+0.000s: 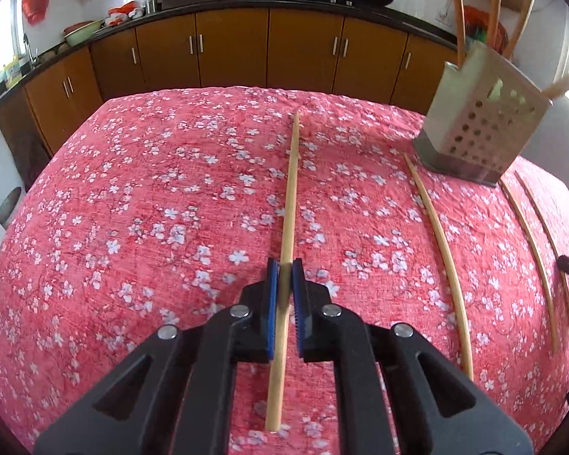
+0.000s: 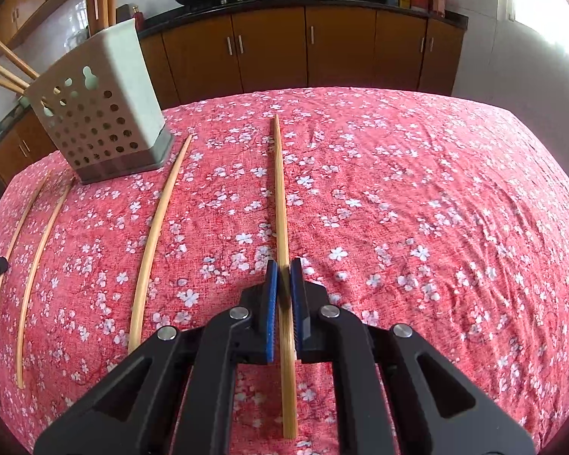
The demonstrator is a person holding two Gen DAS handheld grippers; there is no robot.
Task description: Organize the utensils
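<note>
Left wrist: left gripper (image 1: 285,269) pinches chopstick (image 1: 289,197), apparently.

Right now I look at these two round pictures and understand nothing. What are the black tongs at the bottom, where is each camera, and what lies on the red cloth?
There is no robot. A person holds a two-finger tool in each hand, and each carries a wide-angle camera looking forward along its fingers. One picture comes from the left gripper, the other from the right gripper. Each gripper is closed on one chopstick: the left chopstick and the right chopstick. On the flowered tablecloth lie three more loose chopsticks beside a perforated holder that already has some chopsticks standing in it. Behind is a kitchen counter.
</note>
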